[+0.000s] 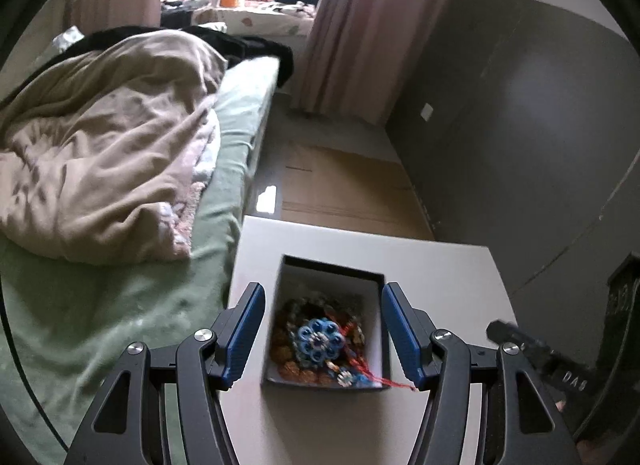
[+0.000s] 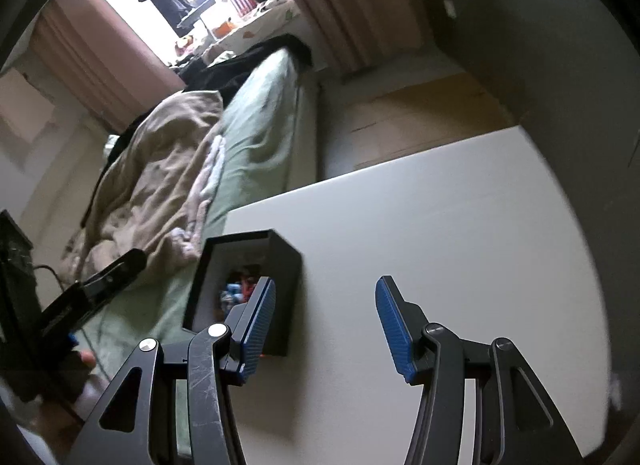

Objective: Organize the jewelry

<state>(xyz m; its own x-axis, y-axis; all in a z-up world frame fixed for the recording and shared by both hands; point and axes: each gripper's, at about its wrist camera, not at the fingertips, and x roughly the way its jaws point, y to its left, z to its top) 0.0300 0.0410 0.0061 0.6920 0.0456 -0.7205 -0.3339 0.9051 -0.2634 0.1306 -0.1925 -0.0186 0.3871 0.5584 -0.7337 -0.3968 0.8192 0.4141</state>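
Observation:
A small open black box (image 1: 376, 321) with a white lining sits on the white table (image 1: 440, 265). It holds beaded bracelets, a blue flower-shaped piece (image 1: 318, 340) and a red cord that trails over the near rim. My left gripper (image 1: 323, 331) is open above the box, one finger on each side, holding nothing. In the right wrist view the same box (image 2: 286, 285) stands to the left, with jewelry showing inside. My right gripper (image 2: 325, 315) is open and empty over the bare table, its left finger by the box's near corner.
A bed (image 1: 224, 137) with a green sheet and a rumpled beige duvet (image 1: 104, 145) runs along the table's left edge. A grey wall (image 1: 520, 125) stands to the right. Cardboard (image 1: 344, 185) lies on the floor beyond the table. Pink curtains hang at the back.

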